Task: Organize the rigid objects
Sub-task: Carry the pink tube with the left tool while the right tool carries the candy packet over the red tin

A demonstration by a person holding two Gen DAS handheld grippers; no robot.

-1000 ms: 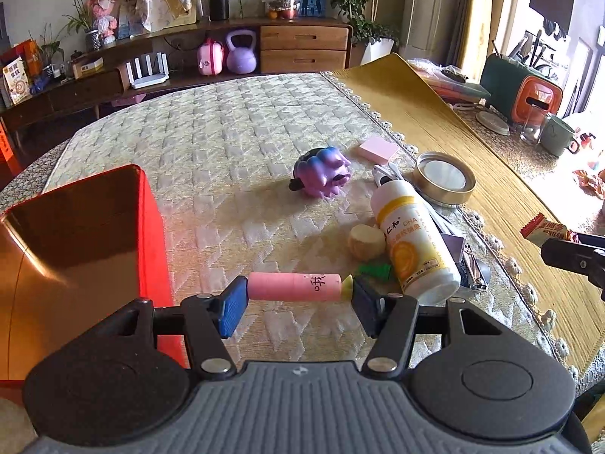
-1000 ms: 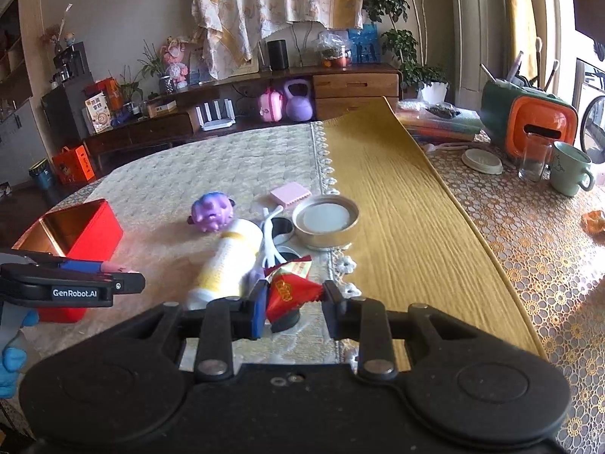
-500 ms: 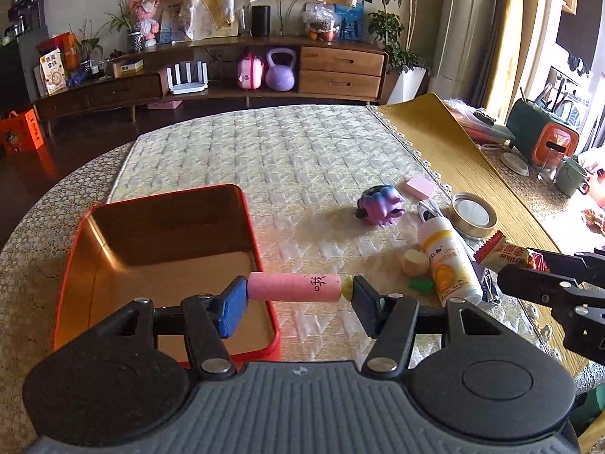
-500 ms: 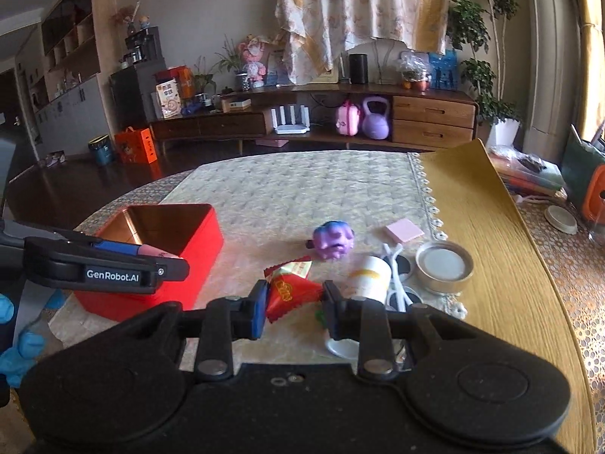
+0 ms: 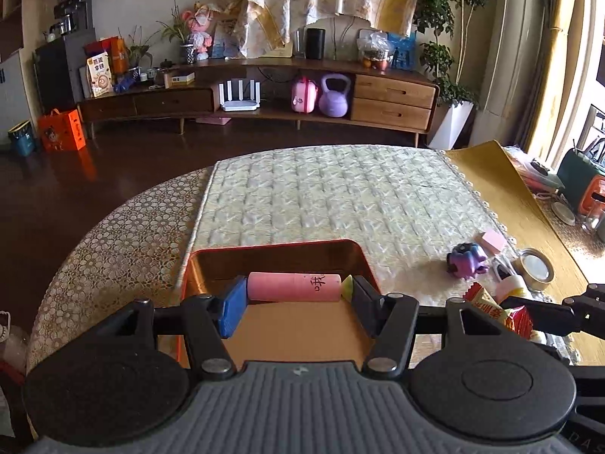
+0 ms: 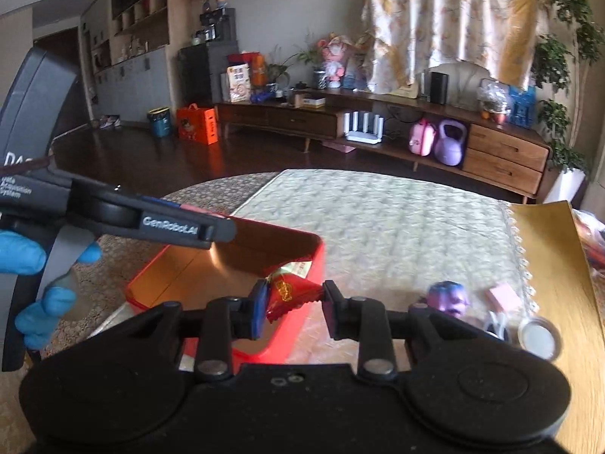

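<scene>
My left gripper (image 5: 297, 297) is shut endwise on a pink cylinder (image 5: 293, 286) with a yellow-green tip, held level above the open red tin box (image 5: 272, 251). My right gripper (image 6: 293, 306) is shut on a red snack packet (image 6: 289, 295), hovering over the near right corner of the same red box (image 6: 317, 253). In the left wrist view the right gripper (image 5: 544, 312) with its packet (image 5: 495, 310) shows at the right edge. In the right wrist view the left gripper (image 6: 211, 232) reaches over the box from the left, in a blue-gloved hand (image 6: 22, 255).
On the quilted mat (image 5: 340, 196) to the right lie a purple toy (image 5: 466, 259), a pink block (image 5: 493, 241), a round tin lid (image 5: 535, 268) and a white bottle (image 5: 512, 287), partly hidden. A yellow runner (image 5: 503, 185) borders the mat; a sideboard stands behind the table.
Both grippers have swung left and risen, each keeping its object. The red box has come from the left edge to straight under the pink cylinder. The toys have slid to the right.
</scene>
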